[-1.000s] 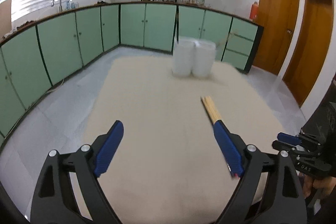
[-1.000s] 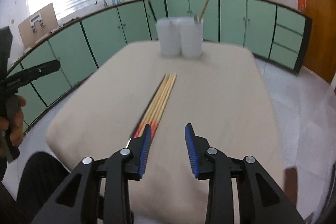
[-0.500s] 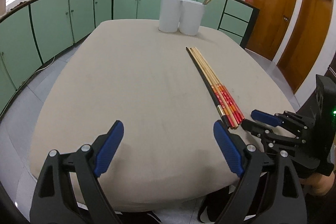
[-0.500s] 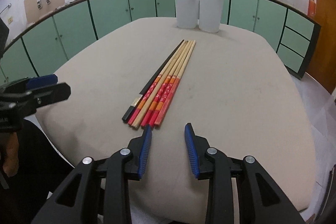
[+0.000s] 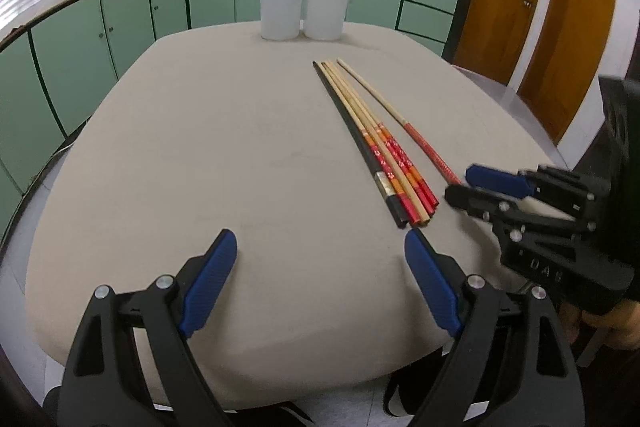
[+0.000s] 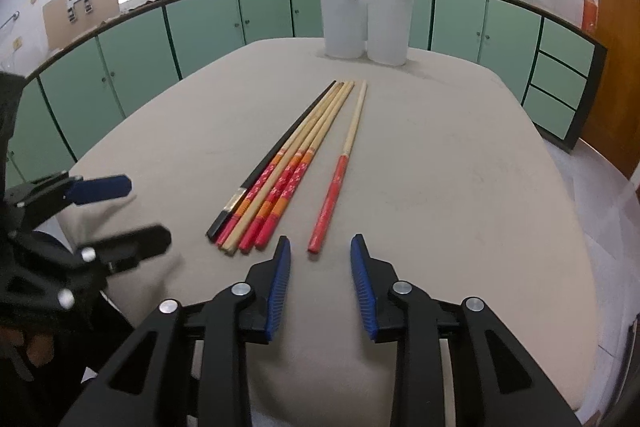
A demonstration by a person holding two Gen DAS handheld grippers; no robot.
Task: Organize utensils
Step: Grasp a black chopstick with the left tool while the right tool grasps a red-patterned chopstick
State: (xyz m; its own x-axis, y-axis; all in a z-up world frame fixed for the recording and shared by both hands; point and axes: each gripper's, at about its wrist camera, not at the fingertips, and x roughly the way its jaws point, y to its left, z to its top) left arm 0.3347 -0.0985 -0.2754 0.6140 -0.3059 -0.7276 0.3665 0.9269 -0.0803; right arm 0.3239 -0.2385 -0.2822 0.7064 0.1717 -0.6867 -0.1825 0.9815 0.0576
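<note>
A bundle of chopsticks (image 6: 276,183), one black and three wooden with red ends, lies lengthwise on the beige table (image 6: 460,187). One red-ended chopstick (image 6: 340,171) lies apart to its right. Its near end sits just ahead of my right gripper (image 6: 320,245), in line with the gap. The jaws are closing, and the pads do not touch it. In the left wrist view the same chopstick (image 5: 384,103) ends at the right gripper (image 5: 460,183). My left gripper (image 5: 320,243) hangs wide open over bare table, short of the bundle (image 5: 372,143).
Two white cups (image 6: 368,23) stand side by side at the table's far end. A black stick rises from the left cup and a wooden one from the right. Green cabinets ring the room. The left gripper (image 6: 144,211) hovers at the table's near left corner.
One red-ended chopstick now lies apart to the right of the bundle. The right gripper's jaws have narrowed. Both grippers have come lower and closer to the table.
</note>
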